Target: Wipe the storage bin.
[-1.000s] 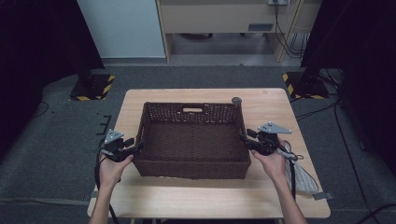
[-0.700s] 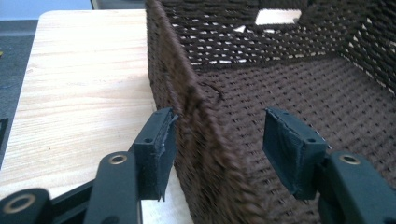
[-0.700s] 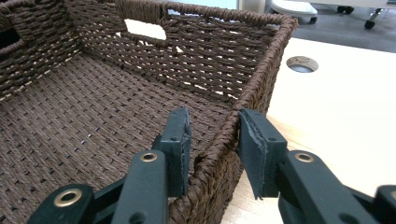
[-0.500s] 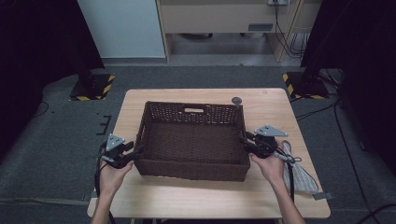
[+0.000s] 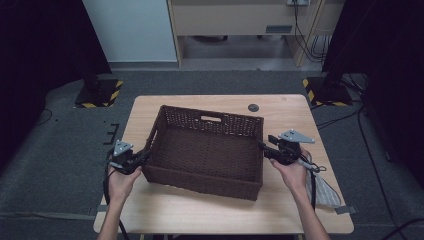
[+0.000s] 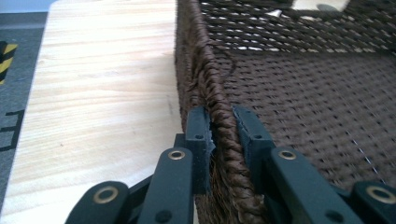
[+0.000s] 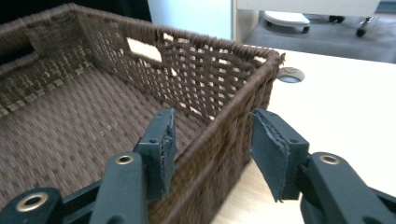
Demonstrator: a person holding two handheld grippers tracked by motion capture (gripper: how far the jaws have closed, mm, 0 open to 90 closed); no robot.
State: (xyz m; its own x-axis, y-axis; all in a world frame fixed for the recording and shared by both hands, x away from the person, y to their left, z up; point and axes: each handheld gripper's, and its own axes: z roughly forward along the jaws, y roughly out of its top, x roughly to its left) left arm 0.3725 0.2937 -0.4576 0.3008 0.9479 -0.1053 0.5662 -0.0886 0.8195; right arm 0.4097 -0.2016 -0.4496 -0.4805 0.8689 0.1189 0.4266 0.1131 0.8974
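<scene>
A dark brown woven basket (image 5: 207, 120) lies empty on the wooden table, slightly askew. My left gripper (image 5: 144, 158) is at its left wall. In the left gripper view this gripper (image 6: 223, 117) has just been closing, and its pads now press on the braided rim (image 6: 198, 65) from both sides. My right gripper (image 5: 263, 147) is at the basket's right wall. In the right gripper view this gripper (image 7: 215, 122) has just been opening and stands astride that wall (image 7: 205, 79), with the outer pad clear of it.
The light wooden table (image 5: 295, 117) has a round cable hole (image 5: 253, 107) behind the basket. A grey cloth (image 5: 325, 192) lies near its right front corner, by my right forearm. Grey carpet surrounds the table, with striped stand feet (image 5: 100, 95) at the back.
The basket has turned a little and now sits askew, its right end nearer me. Both hands have stayed at its side walls.
</scene>
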